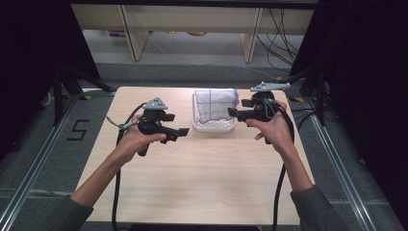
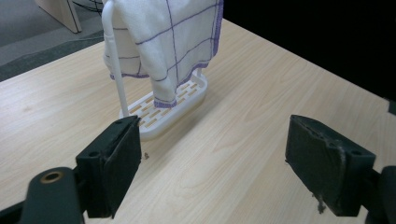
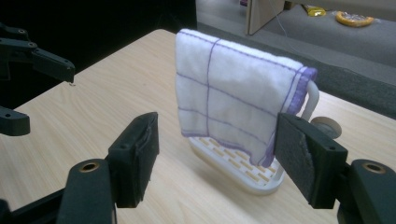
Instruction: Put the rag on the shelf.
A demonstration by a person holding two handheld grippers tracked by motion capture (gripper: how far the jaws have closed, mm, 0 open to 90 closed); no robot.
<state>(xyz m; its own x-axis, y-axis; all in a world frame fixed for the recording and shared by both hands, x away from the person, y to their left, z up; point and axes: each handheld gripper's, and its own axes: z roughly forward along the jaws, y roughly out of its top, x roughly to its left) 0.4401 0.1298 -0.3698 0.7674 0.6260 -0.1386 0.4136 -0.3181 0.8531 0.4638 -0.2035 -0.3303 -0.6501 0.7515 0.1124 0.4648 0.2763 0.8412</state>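
The white checked cloth (image 1: 215, 103) hangs over the rail of the white slotted plastic rack (image 1: 214, 126), which stands on the light wooden table (image 1: 192, 183) toward its far edge. The left gripper (image 1: 180, 131) sits just left of the rack, the right gripper (image 1: 232, 112) just right of it, so cloth and rack lie between them, ahead of each gripper's jaws.

- Desk (image 1: 202, 178): light wood grain, bare at the near half.
- Floor (image 1: 337, 159): grey, with metal rails (image 1: 29, 178) along both sides of the desk.
- Marking "5" (image 1: 78, 130) on the floor, left of the desk.
- Wooden furniture legs (image 1: 135, 33) behind the desk; loose cables (image 1: 281, 38) at the far right.
- Yellow ring-shaped object (image 3: 354, 18) on the far floor.
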